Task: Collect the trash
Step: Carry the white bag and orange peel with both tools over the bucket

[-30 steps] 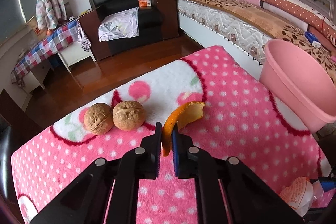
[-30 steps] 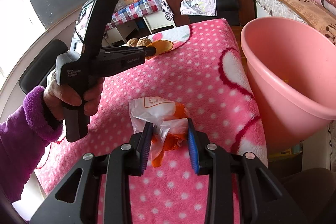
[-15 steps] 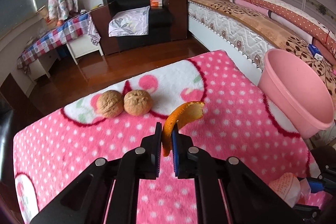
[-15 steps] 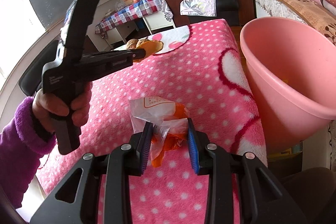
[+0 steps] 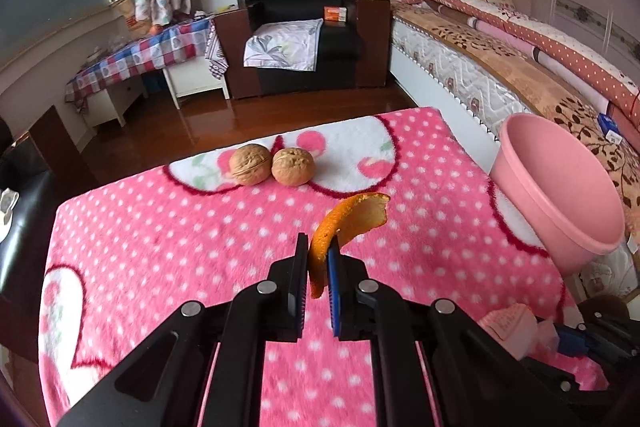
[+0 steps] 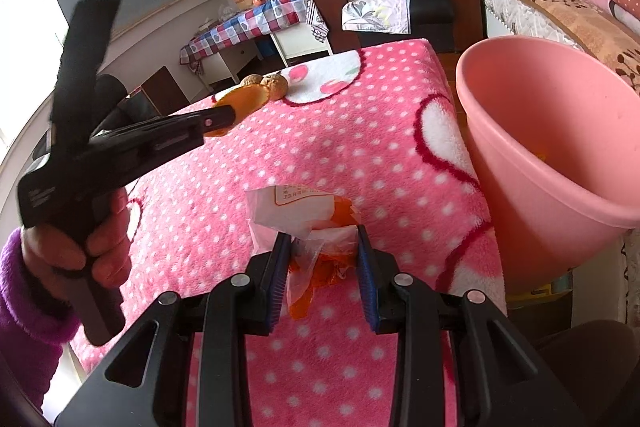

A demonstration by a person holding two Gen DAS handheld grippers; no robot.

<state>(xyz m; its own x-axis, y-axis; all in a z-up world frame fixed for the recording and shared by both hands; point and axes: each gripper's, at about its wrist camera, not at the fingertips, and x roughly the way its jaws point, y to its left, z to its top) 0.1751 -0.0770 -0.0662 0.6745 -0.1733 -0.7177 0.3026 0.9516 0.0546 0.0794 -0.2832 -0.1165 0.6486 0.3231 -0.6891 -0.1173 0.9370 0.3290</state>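
Note:
A curled strip of orange peel (image 5: 352, 217) stands up between the pads of my left gripper (image 5: 318, 247), which is shut on it above the pink dotted blanket (image 5: 160, 247). From the right wrist view that left gripper (image 6: 228, 117) is held by a hand in a purple sleeve (image 6: 24, 311), with the orange peel (image 6: 240, 99) at its tip. My right gripper (image 6: 322, 239) is shut on a crumpled plastic wrapper (image 6: 296, 207) with orange scraps inside. The pink bucket (image 6: 540, 131) stands just right of it, off the blanket's edge.
Two walnuts (image 5: 248, 169) (image 5: 293, 171) lie side by side at the blanket's far end. The pink bucket (image 5: 560, 195) sits between the blanket and a bed (image 5: 500, 59). A black armchair (image 5: 304, 27) and a checked table (image 5: 140, 55) stand beyond on the wooden floor.
My left gripper has lifted and drawn back from the walnuts with the peel still in it, rolling a little. The right gripper and its wrapper have not moved.

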